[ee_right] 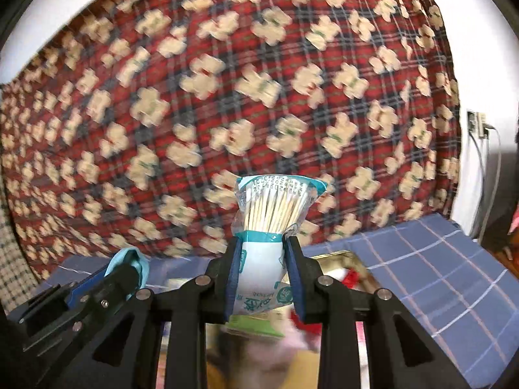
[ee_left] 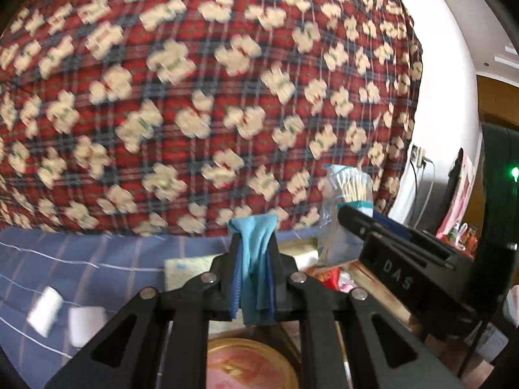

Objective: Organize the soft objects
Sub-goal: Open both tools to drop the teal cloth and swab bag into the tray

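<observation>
While the left tool [ee_left: 253, 253] is clamped on a teal cloth [ee_left: 256, 259] at lower centre and the right tool [ee_right: 264, 269] pinches a cotton-swab pack [ee_right: 271, 227], both should be carried level above the blue checked bed [ee_right: 438, 259].

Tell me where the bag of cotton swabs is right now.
The bag of cotton swabs is clamped upright in the right gripper, centre of the right wrist view, before the red plaid blanket, right of the left gripper's blue cloth.

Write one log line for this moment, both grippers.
left gripper: shut on blue cloth | right gripper: shut on cotton swab bag | background: red plaid blanket
</observation>
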Demonstrator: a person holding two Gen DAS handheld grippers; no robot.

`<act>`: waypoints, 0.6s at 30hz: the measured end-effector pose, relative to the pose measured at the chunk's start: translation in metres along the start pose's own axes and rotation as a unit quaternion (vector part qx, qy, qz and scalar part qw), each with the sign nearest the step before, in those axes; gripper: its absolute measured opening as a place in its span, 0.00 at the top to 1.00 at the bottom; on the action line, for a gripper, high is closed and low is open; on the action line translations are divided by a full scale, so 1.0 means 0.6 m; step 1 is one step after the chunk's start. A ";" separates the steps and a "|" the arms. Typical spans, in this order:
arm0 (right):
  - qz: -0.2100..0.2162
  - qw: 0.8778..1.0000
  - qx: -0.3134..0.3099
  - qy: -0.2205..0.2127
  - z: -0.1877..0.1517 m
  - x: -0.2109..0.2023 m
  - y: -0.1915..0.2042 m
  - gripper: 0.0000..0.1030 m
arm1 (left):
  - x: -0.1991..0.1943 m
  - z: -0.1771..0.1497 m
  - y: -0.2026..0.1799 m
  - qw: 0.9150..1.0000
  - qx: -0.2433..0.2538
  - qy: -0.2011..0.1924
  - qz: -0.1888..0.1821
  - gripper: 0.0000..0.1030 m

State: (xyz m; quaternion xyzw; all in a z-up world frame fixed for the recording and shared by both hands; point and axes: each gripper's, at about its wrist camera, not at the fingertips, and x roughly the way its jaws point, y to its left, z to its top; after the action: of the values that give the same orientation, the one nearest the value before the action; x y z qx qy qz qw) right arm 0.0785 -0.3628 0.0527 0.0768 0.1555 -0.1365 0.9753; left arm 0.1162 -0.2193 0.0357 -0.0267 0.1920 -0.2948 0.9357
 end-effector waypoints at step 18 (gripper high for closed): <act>-0.063 0.993 -0.009 0.096 -0.020 0.062 -0.067 0.71 | 0.069 -0.035 -0.067 0.993 0.034 0.083 -0.070 0.90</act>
State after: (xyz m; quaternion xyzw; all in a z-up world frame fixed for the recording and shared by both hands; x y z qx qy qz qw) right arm 0.0978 -0.4080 0.0252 0.0705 0.2545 -0.1883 0.9459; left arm 0.1176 -0.2742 0.0088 0.0162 0.2566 -0.3673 0.8939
